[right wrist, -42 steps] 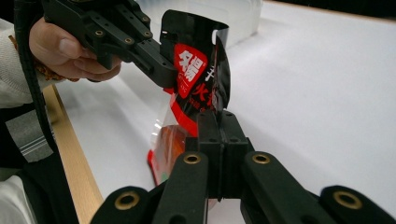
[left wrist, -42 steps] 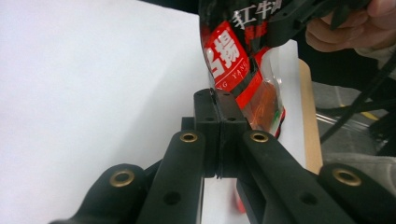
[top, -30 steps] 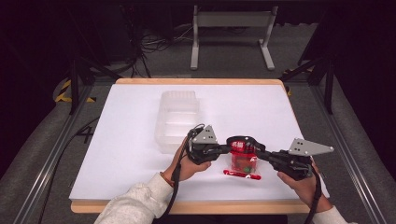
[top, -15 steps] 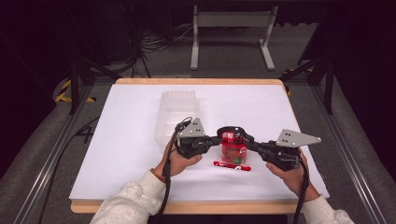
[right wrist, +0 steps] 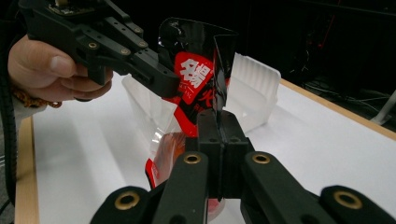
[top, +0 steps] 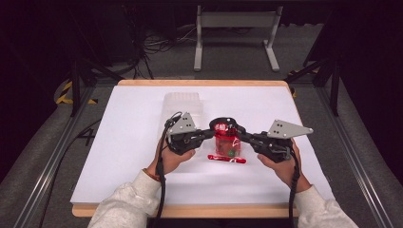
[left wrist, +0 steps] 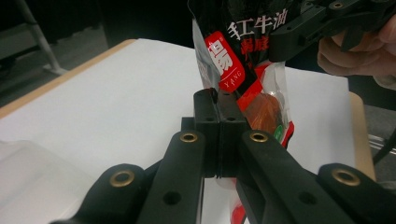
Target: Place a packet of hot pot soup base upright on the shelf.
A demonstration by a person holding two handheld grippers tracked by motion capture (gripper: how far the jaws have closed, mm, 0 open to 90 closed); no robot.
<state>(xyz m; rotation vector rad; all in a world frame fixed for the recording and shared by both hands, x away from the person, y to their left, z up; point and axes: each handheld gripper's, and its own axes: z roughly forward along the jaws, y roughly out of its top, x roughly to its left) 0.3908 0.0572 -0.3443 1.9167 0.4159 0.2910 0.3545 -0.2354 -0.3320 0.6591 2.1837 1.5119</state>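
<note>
High view shows a red and black sauce pouch (top: 226, 138) held upright above the white table (top: 128, 156), near its front edge, between the left gripper (top: 212, 132) and the right gripper (top: 241, 135). Each gripper has its jaws pressed together on a top corner of the pouch, one from each side, so the long axis of the pouch hangs down and both hands are equally near. I think the next move is pulling the top apart. A torn red strip (top: 227, 159) lies on the table just under the pouch. A clear plastic container (top: 183, 103) stands behind, well apart, and nothing blocks the way.
</note>
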